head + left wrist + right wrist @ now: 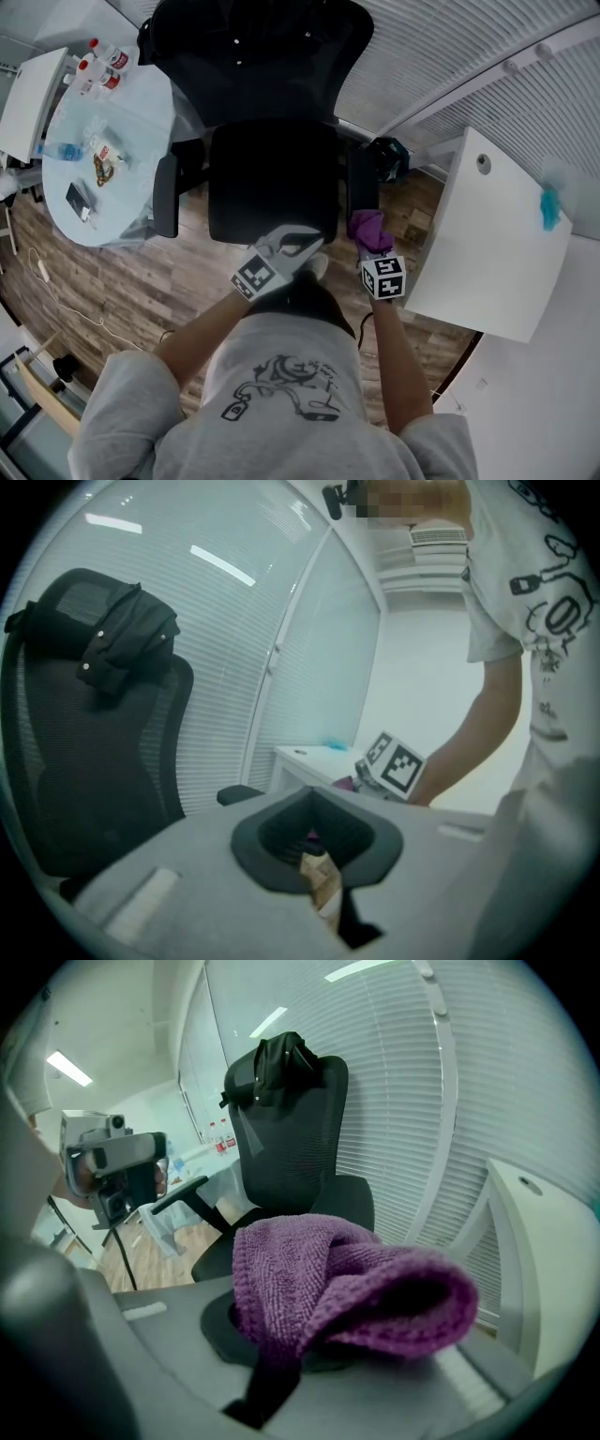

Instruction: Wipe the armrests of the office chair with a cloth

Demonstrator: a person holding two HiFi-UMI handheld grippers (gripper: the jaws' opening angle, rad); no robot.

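I'm clamping the cloth in the right gripper, just short of the armrest running lengthwise straight ahead, while the left gripper is idling farther off, jaws together.

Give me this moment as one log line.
right tool: shut on purple cloth, at right-hand armrest front | left tool: shut, empty, near seat front

Bright, even indoor light, ceiling strips glaring, fisheye bending at edges, near foreground soft.
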